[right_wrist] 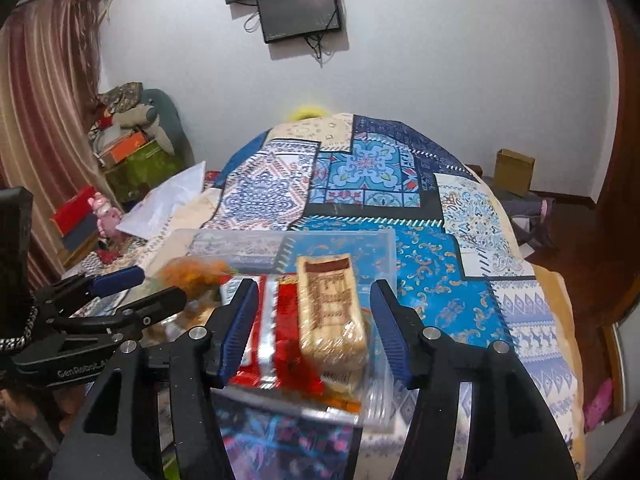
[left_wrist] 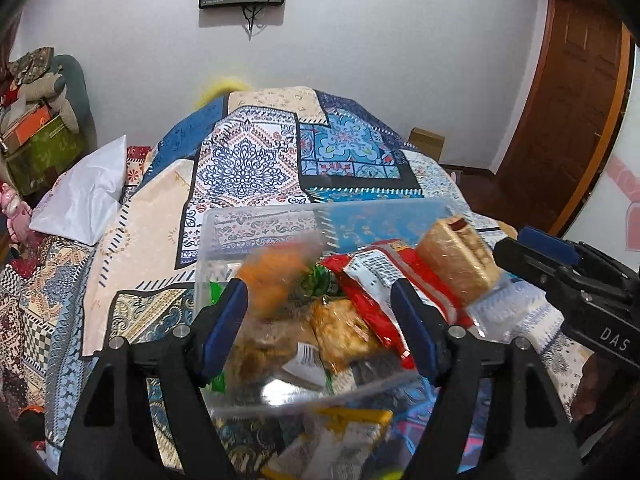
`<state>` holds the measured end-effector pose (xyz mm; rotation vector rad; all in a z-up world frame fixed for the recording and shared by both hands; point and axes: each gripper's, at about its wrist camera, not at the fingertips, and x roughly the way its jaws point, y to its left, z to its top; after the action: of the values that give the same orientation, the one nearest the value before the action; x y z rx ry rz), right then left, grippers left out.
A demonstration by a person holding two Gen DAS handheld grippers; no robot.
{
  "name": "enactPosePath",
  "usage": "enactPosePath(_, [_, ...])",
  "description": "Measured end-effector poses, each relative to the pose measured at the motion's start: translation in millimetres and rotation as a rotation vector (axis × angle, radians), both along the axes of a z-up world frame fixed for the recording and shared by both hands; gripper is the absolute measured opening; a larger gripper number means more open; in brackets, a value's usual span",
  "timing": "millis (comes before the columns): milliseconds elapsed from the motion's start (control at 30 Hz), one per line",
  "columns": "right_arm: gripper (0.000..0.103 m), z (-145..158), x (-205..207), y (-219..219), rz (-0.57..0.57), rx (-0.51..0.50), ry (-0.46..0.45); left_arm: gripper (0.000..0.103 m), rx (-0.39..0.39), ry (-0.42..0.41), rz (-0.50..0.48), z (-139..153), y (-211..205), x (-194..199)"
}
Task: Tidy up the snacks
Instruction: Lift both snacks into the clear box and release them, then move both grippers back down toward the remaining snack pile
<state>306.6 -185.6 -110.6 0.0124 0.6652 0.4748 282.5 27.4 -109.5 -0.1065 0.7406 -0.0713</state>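
White wall behind, with a dark screen (right_wrist: 300,10) on it; patchwork bedspread (right_wrist: 424,260) over the bed; clear plastic box (left_wrist: 264,220) on top, full of snacks; red packet (right_wrist: 286,320) and tan biscuit pack (right_wrist: 330,308) inside, print too blurry to read; orange snack (left_wrist: 274,276) blurred over the box; "DAS" on the right hand-held gripper (right_wrist: 314,320) seen from the left; "GenRobot" on the left hand-held gripper (left_wrist: 320,308) seen from the right; both with blue pads spread apart, pinching nothing; biscuit pack between the right pads, not pressed; orange snack beside the left pad.
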Motion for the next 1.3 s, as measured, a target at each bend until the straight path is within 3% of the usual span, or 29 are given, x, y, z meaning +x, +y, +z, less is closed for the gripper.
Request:
enactPosePath(267, [0.055, 18, -47, -6, 0.058, -0.003, 0.001, 0.078, 0.014, -0.012, -0.003, 25, 7, -56])
enactPosePath(333, [0.063, 21, -66, -10, 0.075, -0.002, 0.006, 0.082, 0.021, -0.007, 0.004, 24, 11, -77])
enactPosePath(667, [0.066, -12, -145, -15, 0.164, -0.017, 0.132, 0.083, 0.037, 0.138, 0.013, -28, 20, -165])
enactPosePath(867, [0.066, -45, -176, -9, 0.212, -0.026, 0.245, 0.083, 0.043, 0.196, 0.001, -60, 13, -196])
enactPosePath(967, [0.066, -59, -186, -6, 0.255, 0.033, 0.323, 0.083, 0.041, 0.215, -0.008, -70, 7, -204])
enactPosePath(1000, [0.065, -62, -189, -3, 0.273, 0.042, 0.340, 0.083, 0.044, 0.213, -0.010, -71, 5, -206])
enactPosePath(1133, [0.038, -69, -192, 13, 0.312, 0.020, 0.357, 0.083, 0.011, 0.211, -0.030, -72, -5, -210])
enactPosePath(1300, [0.038, -67, -188, 13, 0.274, 0.016, 0.323, 0.082, 0.022, 0.208, -0.076, -72, -26, -209])
